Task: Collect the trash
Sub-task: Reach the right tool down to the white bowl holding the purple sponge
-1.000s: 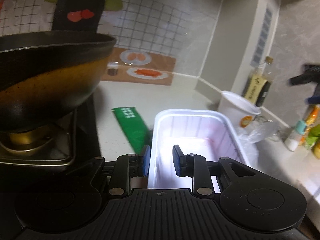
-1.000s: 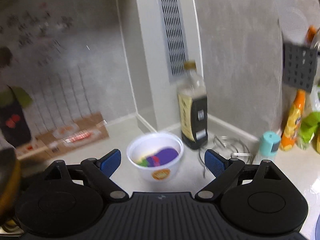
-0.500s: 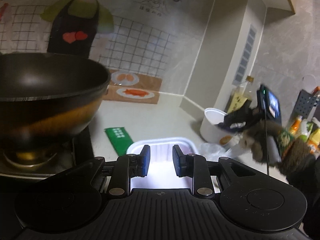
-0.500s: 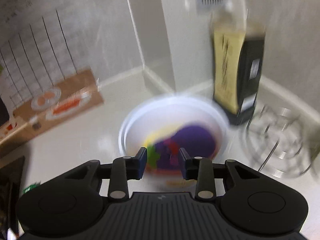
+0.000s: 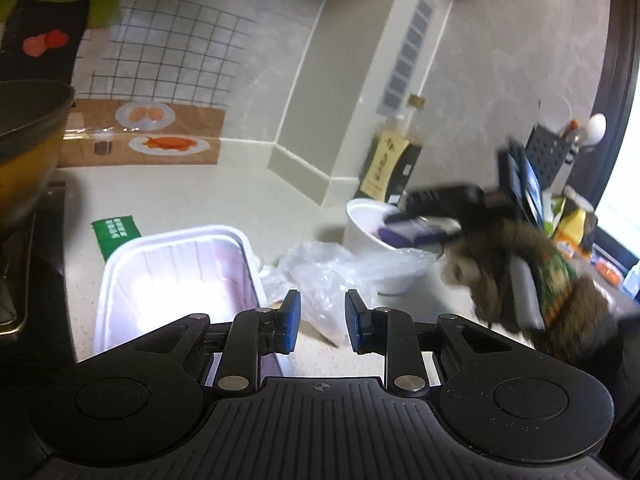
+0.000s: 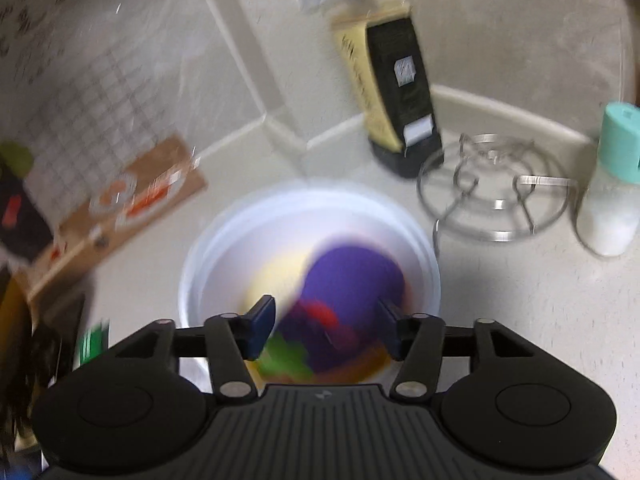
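White paper bowl (image 6: 310,264) on countertop (image 6: 520,320), just in front of dark sauce bottle (image 6: 394,92); holds purple wrapper (image 6: 352,280) plus green and yellow scraps. Right gripper (image 6: 326,330) above bowl's near rim, jaws opening, blue pads astride wrapper, not pressing it. Left of bowl: crumpled clear plastic bag (image 5: 324,276), then white rectangular tray (image 5: 176,280). Left gripper (image 5: 320,324) above bag's near edge, fingers narrowly parted, nothing pinched. Wire trivet (image 6: 494,196) right of bowl.

White bowl (image 6: 224,248); purple wrapper (image 6: 352,280); green packet (image 5: 116,234).
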